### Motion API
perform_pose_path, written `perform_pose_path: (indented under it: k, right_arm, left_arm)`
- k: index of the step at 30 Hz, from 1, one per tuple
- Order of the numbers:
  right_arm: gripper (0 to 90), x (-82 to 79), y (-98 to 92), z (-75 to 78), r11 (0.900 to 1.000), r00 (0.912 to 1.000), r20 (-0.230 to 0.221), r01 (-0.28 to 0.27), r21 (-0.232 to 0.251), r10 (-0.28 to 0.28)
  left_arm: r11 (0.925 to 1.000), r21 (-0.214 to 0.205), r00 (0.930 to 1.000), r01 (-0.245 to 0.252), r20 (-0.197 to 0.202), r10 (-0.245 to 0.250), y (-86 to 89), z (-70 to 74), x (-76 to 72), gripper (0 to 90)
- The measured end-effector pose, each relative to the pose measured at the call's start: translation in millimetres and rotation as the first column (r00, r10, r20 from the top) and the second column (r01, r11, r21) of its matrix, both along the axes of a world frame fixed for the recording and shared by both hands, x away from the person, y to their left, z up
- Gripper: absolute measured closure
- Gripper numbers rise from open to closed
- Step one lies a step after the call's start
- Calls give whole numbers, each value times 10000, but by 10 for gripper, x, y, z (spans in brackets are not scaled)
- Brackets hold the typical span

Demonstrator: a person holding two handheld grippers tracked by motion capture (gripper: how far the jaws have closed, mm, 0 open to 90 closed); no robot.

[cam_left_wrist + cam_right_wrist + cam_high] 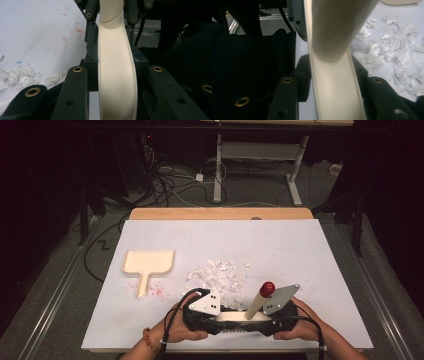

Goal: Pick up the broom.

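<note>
A cream hand brush [234, 316] lies crosswise near the table's front edge. Its round handle [256, 304] slants up to a red tip [267, 288]. My left gripper [220, 319] comes in from the left and is shut on the brush's cream back [116, 75]. My right gripper [260, 319] faces it from the right. In the right gripper view the same cream back [337, 90] sits tight between the jaws, with the handle [334, 30] rising just beyond. A pile of white paper scraps [220, 275] lies just behind the brush. A cream dustpan [148, 264] rests to the left, handle toward me.
A white sheet [310, 250] covers the wooden table [220, 213]. Red specks [157, 291] dot the sheet beside the dustpan's handle. Paper scraps [397, 55] spread to the right in the right gripper view. Cables and a desk frame [220, 165] stand on the floor beyond.
</note>
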State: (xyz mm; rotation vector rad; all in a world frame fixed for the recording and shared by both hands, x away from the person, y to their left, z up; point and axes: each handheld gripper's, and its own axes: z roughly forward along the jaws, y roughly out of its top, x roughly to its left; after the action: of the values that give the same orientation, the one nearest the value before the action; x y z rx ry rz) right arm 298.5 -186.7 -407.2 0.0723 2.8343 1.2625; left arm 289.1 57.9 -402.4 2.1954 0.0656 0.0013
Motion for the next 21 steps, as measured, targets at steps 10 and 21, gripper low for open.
perform_pose_path:
  k: [10, 21]
  right_arm:
    - [684, -2, -49, 12, 9974, 9960, 603, 639, 346, -659]
    - [685, 128, -382, 164, 9390, 9257, 1575, 3384, 617, -3439]
  left_arm:
    - [9897, -492, 9843, -1342, 1093, 1389, 132, 84, 4, 416]
    - [8725, -1137, 8228, -4751, 2941, 4864, 739, 82, -102, 208]
